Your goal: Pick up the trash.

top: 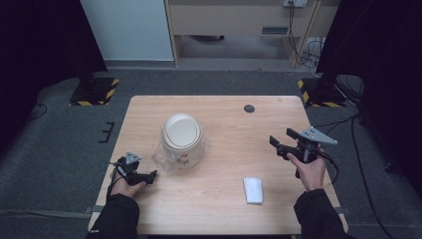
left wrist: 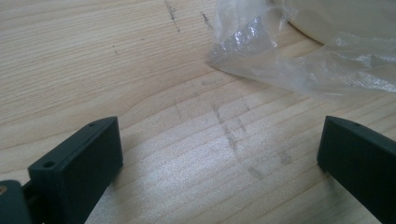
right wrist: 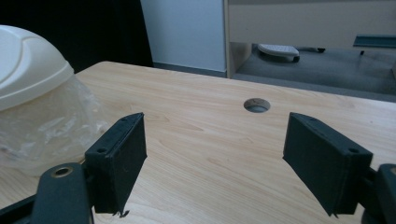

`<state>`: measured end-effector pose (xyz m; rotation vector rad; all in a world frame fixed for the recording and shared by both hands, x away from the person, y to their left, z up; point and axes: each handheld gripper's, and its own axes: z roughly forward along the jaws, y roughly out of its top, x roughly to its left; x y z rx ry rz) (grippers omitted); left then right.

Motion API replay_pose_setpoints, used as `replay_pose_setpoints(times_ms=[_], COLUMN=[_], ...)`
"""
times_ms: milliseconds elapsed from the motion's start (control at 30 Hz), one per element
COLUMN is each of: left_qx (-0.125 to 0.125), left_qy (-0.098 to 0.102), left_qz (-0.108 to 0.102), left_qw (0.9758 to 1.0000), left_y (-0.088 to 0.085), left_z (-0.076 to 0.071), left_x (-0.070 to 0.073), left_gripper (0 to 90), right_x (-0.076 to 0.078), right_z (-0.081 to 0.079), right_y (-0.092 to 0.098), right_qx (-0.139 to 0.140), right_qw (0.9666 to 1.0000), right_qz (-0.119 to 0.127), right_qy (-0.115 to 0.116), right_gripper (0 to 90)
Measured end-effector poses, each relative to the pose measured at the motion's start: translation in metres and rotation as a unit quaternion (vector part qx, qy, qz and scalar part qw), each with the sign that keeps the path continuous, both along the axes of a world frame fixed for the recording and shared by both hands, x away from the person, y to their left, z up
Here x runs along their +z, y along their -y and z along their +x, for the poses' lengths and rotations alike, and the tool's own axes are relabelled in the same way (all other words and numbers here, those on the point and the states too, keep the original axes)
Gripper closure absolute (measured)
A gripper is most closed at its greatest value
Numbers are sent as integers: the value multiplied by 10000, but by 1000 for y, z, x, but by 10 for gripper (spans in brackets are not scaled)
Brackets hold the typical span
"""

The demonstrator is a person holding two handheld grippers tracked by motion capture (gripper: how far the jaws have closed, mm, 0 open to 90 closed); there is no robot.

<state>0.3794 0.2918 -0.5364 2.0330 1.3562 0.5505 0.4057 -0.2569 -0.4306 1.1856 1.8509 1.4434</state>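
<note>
Here a lidded white bin (top: 181, 137) sits inside a clear plastic bag (top: 169, 159).

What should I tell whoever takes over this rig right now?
Left tongs: open, empty, low over the table, just short of the clear plastic bag.
Right tongs: open, empty, raised at the table's right side, aimed toward the bin.
White swing-lid bin: lined with the bag, left of the table's centre.
Folded white cloth: near the front edge, untouched.
Done: nothing gripped yet.
Left: probably take hold of the bag or bin; the left tongs are closest.
</note>
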Motion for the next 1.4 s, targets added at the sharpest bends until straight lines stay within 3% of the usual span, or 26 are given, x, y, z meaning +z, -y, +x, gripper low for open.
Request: replay_pose_setpoints(times_ms=[267, 667, 1400], left_qx=[-1, -1, -2], left_qy=[0, 2, 1], left_qz=[1, 1, 0], left_qw=[10000, 10000, 10000], left_y=[0, 0, 0], left_z=[0, 0, 0], left_x=[0, 0, 0], left_gripper=[0, 0, 0], right_x=[16, 37, 70], right_z=[1, 10, 36], right_y=[-12, -36, -87], right_qx=[192, 425, 802], right_qw=[9997, 9986, 9962], right_qz=[89, -6, -39], right_qy=[106, 317, 342], right_gripper=[180, 169, 164])
